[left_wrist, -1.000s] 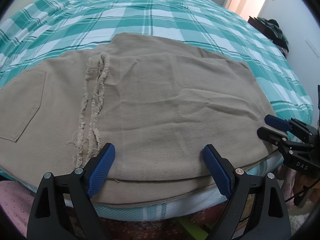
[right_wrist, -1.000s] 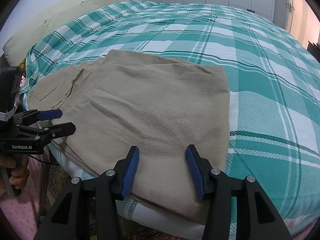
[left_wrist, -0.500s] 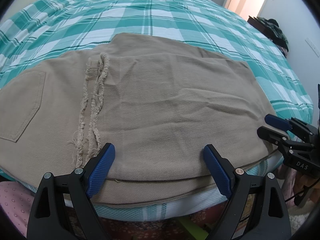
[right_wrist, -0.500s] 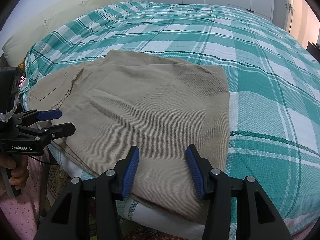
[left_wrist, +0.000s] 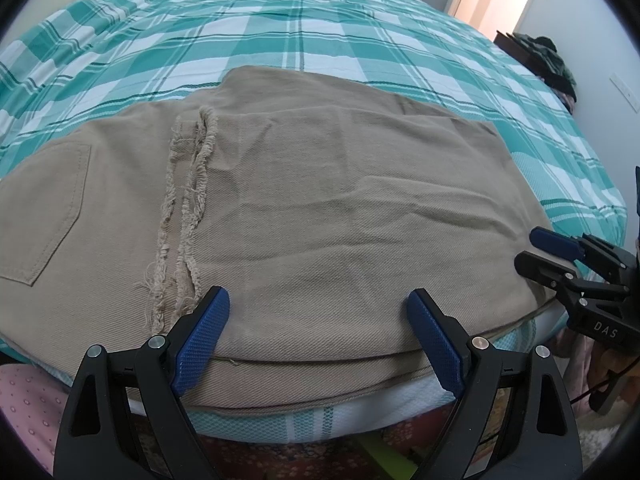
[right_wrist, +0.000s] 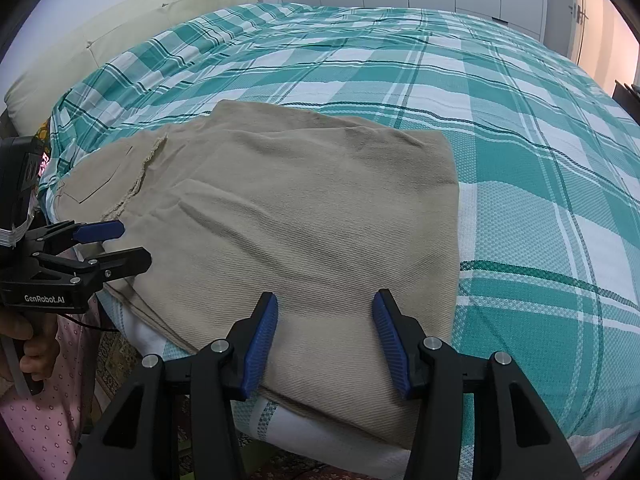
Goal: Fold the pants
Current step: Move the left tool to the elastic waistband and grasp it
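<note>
Beige pants (left_wrist: 320, 200) lie folded in layers at the near edge of the bed, with a frayed hem (left_wrist: 188, 208) and a back pocket (left_wrist: 44, 208) at the left; they also show in the right wrist view (right_wrist: 312, 216). My left gripper (left_wrist: 318, 320) is open and empty, just above the pants' near folded edge. My right gripper (right_wrist: 325, 320) is open and empty over the pants' right near corner. In the left wrist view the right gripper (left_wrist: 548, 250) hovers at the pants' right edge. In the right wrist view the left gripper (right_wrist: 120, 244) hovers at their left edge.
The bed carries a green and white plaid cover (left_wrist: 320, 28) stretching far behind the pants. A cream headboard (right_wrist: 100, 44) stands at the left. Dark clothes (left_wrist: 548, 60) lie on furniture at the far right. A patterned rug (left_wrist: 304, 460) lies below the bed edge.
</note>
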